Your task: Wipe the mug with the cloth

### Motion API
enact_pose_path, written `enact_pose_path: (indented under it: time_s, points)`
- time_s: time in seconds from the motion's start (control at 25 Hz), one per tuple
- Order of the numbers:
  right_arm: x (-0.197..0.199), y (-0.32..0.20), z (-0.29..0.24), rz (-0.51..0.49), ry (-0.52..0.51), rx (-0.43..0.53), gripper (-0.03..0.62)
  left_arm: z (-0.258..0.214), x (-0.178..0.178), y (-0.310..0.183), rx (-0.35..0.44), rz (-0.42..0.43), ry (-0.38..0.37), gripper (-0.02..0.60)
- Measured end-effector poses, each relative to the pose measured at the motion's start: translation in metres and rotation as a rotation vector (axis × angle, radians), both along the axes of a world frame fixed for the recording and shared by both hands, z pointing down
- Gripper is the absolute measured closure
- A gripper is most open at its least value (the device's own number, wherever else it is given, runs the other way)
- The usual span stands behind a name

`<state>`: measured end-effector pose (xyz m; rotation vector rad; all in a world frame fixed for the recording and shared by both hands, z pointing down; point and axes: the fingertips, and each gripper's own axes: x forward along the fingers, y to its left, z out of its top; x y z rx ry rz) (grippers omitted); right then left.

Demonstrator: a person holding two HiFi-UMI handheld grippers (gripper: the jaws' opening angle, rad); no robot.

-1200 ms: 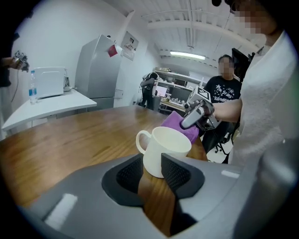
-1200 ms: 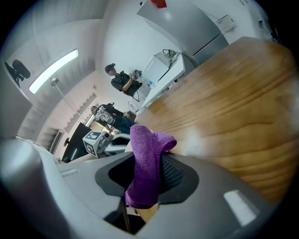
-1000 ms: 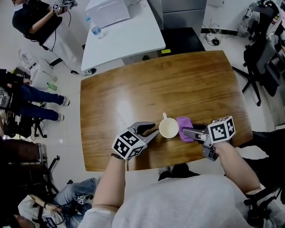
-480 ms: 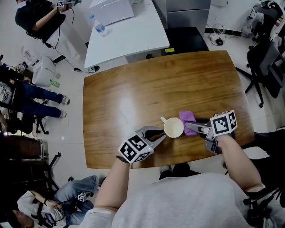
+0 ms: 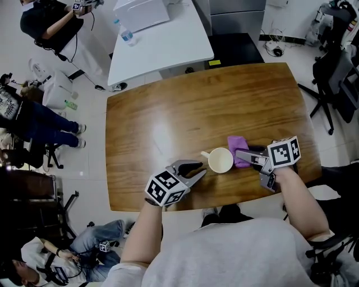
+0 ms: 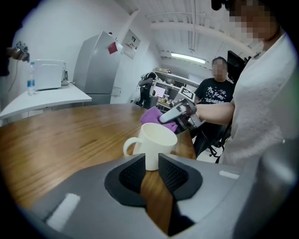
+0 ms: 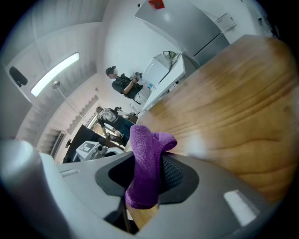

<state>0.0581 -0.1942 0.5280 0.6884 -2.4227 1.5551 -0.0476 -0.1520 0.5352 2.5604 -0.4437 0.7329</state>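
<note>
A cream mug (image 5: 220, 161) stands upright on the wooden table (image 5: 196, 106) near its front edge, its handle (image 5: 205, 154) pointing left. In the left gripper view the mug (image 6: 156, 144) sits just beyond the jaw tips. My left gripper (image 5: 197, 169) (image 6: 150, 164) is open; its jaws have just been opening and nothing is between them. My right gripper (image 5: 245, 156) (image 7: 145, 176) is shut on a purple cloth (image 5: 238, 150) (image 7: 144, 161). The cloth is bunched against the mug's right side and hangs out between the pads.
A white table (image 5: 160, 42) with a water bottle (image 5: 126, 35) and a white box (image 5: 140, 12) stands beyond the wooden one. Office chairs (image 5: 332, 61) are at the right. People sit at the left (image 5: 33, 120), and a person (image 6: 216, 91) is behind my right gripper.
The mug has turned so that its handle went from pointing away to pointing left. My left gripper has drawn back slightly from the mug. The right gripper keeps the cloth.
</note>
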Motion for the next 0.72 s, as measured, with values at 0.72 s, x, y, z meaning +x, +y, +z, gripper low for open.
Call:
enact_pose_path:
  time_s: [0.72]
  points:
    - [-0.005, 0.012, 0.049, -0.073, 0.126, -0.036, 0.461, -0.006, 0.009, 0.001, -0.045, -0.006, 0.028, 0.508]
